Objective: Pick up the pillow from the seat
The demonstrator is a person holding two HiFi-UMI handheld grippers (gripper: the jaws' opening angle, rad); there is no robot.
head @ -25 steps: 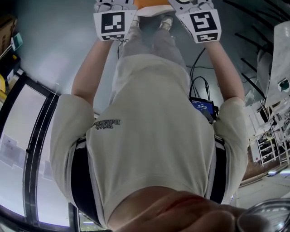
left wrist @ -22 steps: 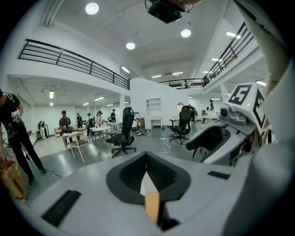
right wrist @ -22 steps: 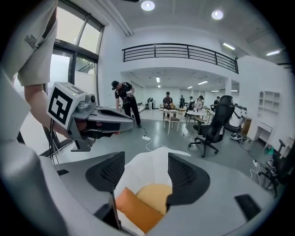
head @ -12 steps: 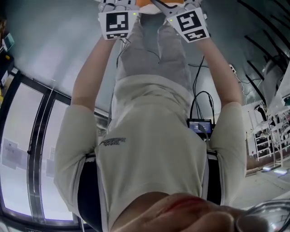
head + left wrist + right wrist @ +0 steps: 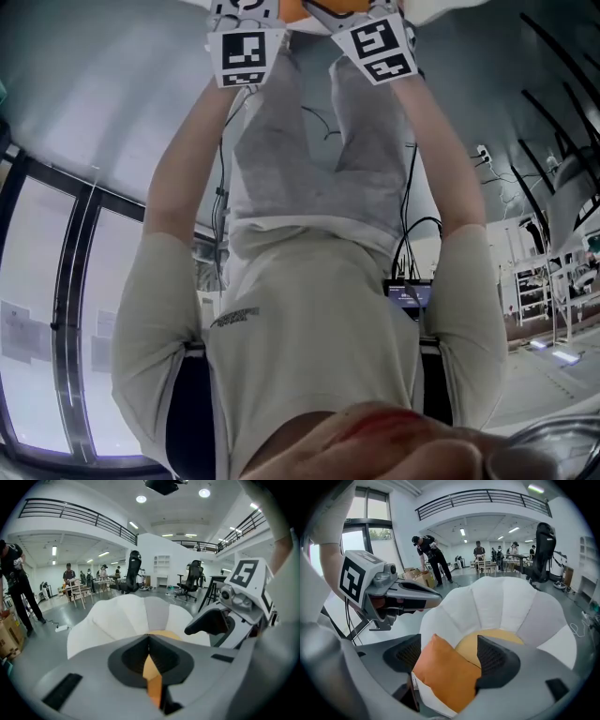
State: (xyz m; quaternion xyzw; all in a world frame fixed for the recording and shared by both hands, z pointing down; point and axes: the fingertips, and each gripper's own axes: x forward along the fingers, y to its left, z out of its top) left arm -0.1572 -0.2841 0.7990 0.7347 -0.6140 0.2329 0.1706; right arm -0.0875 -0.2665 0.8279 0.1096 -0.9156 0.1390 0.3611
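Note:
An orange pillow (image 5: 445, 672) hangs between my two grippers, just above a white petal-shaped seat (image 5: 511, 604) with a round yellow centre (image 5: 497, 637). My left gripper (image 5: 149, 660) is shut, with a fold of the orange pillow (image 5: 152, 679) pinched between its jaws. My right gripper (image 5: 449, 644) has just been opening; its jaws stand wide with a pillow corner between them. In the head view only the marker cubes show, left (image 5: 246, 56) and right (image 5: 375, 52), with a sliver of pillow (image 5: 298, 7) between them at the top edge.
Behind the seat (image 5: 126, 616) is a large hall with several people, tables and black office chairs (image 5: 543, 550). Cardboard boxes (image 5: 419, 578) lie near a bending person. A window wall (image 5: 56, 309) runs beside me, and a small screen (image 5: 408, 292) hangs at my waist.
Both arms have stretched further down past my legs. The cubes and the pillow have slid toward the top edge of the head view, and a white seat edge has appeared there.

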